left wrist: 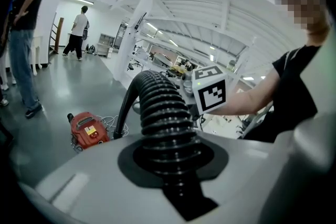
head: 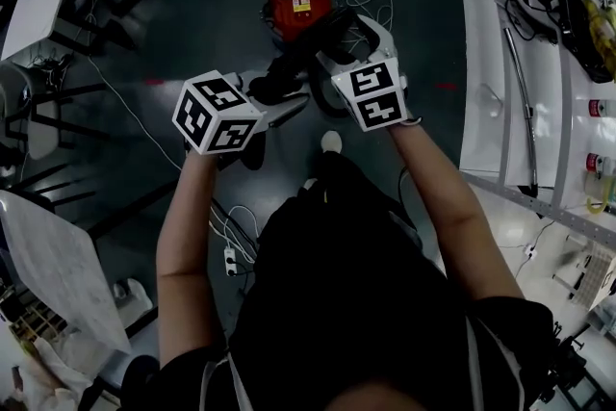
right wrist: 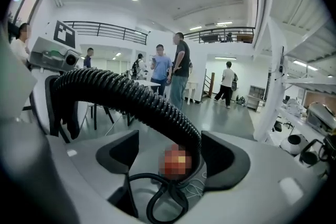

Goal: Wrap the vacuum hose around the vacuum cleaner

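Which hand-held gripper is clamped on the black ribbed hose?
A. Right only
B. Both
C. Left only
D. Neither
C: the left hand-held gripper has its jaws closed against the hose, while the right hand-held gripper stands with its jaws wide apart, the hose merely passing between them.
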A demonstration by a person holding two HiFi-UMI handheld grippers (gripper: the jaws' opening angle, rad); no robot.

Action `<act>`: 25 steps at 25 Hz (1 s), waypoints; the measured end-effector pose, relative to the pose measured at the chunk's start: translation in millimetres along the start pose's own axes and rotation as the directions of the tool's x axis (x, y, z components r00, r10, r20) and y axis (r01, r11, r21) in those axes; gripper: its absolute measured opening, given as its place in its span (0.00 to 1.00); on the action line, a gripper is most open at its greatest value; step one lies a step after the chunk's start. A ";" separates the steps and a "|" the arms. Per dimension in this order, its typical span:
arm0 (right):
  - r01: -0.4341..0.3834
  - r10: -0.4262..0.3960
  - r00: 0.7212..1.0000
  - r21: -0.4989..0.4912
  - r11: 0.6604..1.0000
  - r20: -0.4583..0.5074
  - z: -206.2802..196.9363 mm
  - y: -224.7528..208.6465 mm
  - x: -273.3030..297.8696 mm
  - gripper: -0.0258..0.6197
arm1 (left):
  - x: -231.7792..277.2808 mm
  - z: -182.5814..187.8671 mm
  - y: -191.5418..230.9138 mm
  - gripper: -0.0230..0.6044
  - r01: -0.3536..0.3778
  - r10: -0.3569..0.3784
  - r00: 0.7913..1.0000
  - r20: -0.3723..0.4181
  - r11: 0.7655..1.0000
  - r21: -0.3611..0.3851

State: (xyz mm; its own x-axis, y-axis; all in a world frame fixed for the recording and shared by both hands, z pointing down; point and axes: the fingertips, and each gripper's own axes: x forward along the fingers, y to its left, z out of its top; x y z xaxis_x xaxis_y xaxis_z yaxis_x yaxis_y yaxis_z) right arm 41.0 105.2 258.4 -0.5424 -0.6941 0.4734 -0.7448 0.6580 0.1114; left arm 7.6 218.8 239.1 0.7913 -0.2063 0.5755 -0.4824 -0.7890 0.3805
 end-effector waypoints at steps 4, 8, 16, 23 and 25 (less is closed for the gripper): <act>-0.020 0.020 1.000 -0.038 0.999 0.004 7.1 -13.9 15.4 0.60 | 8.3 12.5 7.1 0.20 0.028 -0.027 0.999 -0.025 1.000 0.008; -0.029 0.029 1.000 -0.144 0.989 0.000 12.9 -26.6 31.9 0.62 | 15.6 19.2 14.4 0.20 0.065 -0.061 0.995 -0.078 0.997 0.044; -0.103 0.083 0.994 -0.335 0.937 -0.073 15.1 -52.7 58.7 0.45 | 36.4 41.6 36.1 0.20 0.106 -0.101 0.991 -0.082 0.993 0.056; -0.123 0.086 0.985 -0.266 0.956 -0.147 8.1 -73.5 87.2 0.40 | 54.0 53.0 67.3 0.24 0.070 -0.069 0.997 -0.036 0.997 0.042; -0.121 0.082 0.983 -0.243 0.962 -0.165 5.0 -78.3 92.6 0.39 | 59.6 53.7 74.2 0.25 0.051 -0.049 0.998 -0.029 0.998 0.045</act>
State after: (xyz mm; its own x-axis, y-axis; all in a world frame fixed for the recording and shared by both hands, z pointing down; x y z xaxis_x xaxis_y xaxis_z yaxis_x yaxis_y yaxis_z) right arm 47.2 -12.0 289.2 -0.5302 -0.5799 0.6186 -0.5566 0.7884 0.2620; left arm 39.1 116.8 262.7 0.8030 -0.1504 0.5767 -0.4244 -0.8236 0.3762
